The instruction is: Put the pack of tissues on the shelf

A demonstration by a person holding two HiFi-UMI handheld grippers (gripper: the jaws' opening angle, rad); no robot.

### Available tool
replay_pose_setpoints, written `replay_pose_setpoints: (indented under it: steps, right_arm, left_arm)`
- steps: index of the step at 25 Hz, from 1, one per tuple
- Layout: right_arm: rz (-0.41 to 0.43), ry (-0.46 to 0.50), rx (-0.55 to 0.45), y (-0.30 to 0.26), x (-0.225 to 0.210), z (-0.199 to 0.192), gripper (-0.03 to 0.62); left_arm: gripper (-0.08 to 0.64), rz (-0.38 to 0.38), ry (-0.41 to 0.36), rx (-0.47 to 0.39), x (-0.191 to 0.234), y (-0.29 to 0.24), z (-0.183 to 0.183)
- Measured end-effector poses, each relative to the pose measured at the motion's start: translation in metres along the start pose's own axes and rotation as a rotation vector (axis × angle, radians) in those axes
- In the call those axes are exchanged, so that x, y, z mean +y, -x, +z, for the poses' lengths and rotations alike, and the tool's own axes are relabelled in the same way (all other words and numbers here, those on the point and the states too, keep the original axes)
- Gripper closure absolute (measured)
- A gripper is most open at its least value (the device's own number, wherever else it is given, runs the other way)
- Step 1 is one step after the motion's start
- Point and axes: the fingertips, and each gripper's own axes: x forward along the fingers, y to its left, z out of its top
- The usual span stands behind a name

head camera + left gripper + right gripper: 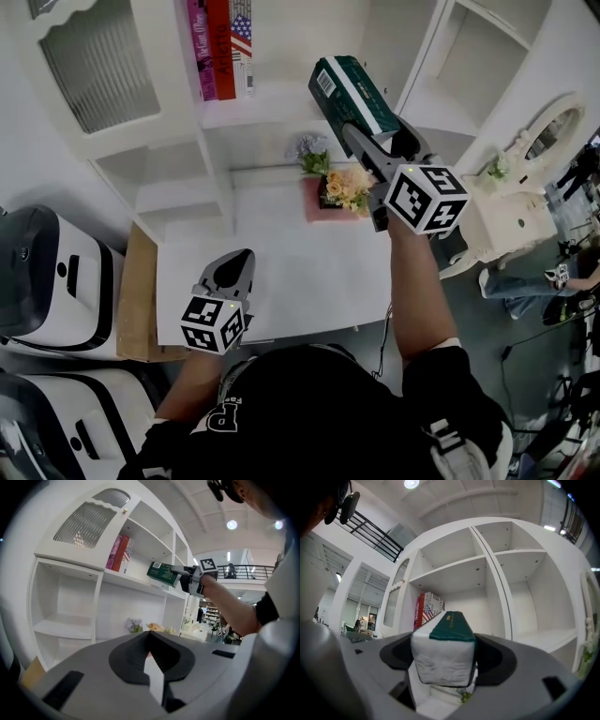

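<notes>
My right gripper (361,122) is shut on the green and white pack of tissues (352,92), raised in front of the white shelf unit (281,98). In the right gripper view the pack of tissues (446,648) fills the gap between the jaws, pointing at the shelf (459,568) to the right of the books (427,609). From the left gripper view the pack of tissues (162,573) hangs level with the book shelf. My left gripper (234,272) hovers low over the white table (309,272), shut and holding nothing.
Red and pink books (220,47) stand on the shelf at the left. A pink pot of flowers (337,192) stands at the table's back. A cabinet door with ribbed glass (94,61) is at the upper left. White machines (47,281) stand on the floor at the left.
</notes>
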Motion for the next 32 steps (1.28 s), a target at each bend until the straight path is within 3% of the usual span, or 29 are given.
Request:
replay_pose_setpoints:
  steps: [9, 17, 26, 32]
  right_arm:
    - [-0.013, 0.039, 0.017, -0.045, -0.008, 0.021, 0.221]
    - [-0.043, 0.017, 0.075, -0.097, -0.022, 0.01, 0.226]
    - [-0.082, -0.03, 0.087, -0.131, -0.029, 0.003, 0.225]
    - [-0.09, -0.012, 0.087, -0.137, -0.025, 0.0, 0.225]
  left_arm:
    - [0.546, 0.042, 0.026, 0.004, 0.014, 0.007, -0.008]
    - [0.546, 0.078, 0.043, 0.004, 0.024, 0.015, -0.014]
    - [0.546, 0.091, 0.054, 0.012, 0.031, 0.018, -0.016]
    - [0.546, 0.105, 0.06, 0.01, 0.038, 0.022, -0.016]
